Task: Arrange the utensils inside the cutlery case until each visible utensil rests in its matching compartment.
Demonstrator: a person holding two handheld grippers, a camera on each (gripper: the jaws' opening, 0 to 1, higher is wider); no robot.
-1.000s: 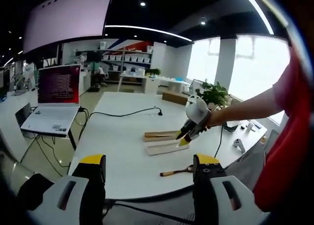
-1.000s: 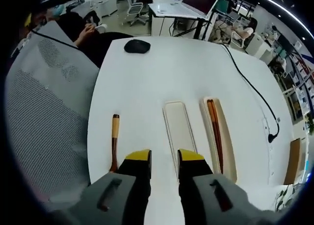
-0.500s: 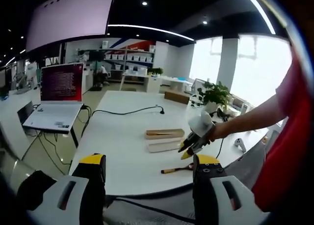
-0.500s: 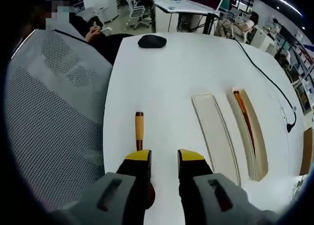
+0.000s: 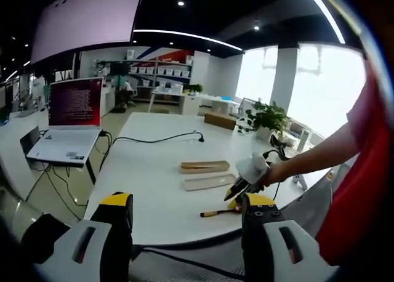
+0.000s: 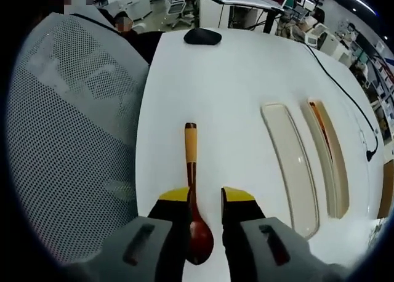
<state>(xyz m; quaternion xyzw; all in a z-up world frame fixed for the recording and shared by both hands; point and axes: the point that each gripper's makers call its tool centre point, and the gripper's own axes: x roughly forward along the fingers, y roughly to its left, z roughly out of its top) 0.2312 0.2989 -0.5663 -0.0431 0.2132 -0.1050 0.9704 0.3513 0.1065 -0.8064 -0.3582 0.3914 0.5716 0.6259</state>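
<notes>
A wooden spoon lies on the white table, its dark red bowl between the jaws of my right gripper, which stands open just over it. To its right lie an empty cream case tray and a second tray holding brown chopsticks. In the left gripper view the right gripper hangs over the spoon, with both trays beyond it. My left gripper stays open off the table's near edge, holding nothing.
A black mouse sits at the table's far end, and a black cable runs along its right side. A grey mesh chair stands close on the left. A laptop rests on a side desk.
My right gripper has shifted from the empty tray over to the spoon and lowered, so the spoon's bowl now lies between its jaws. The left gripper has stayed put.
</notes>
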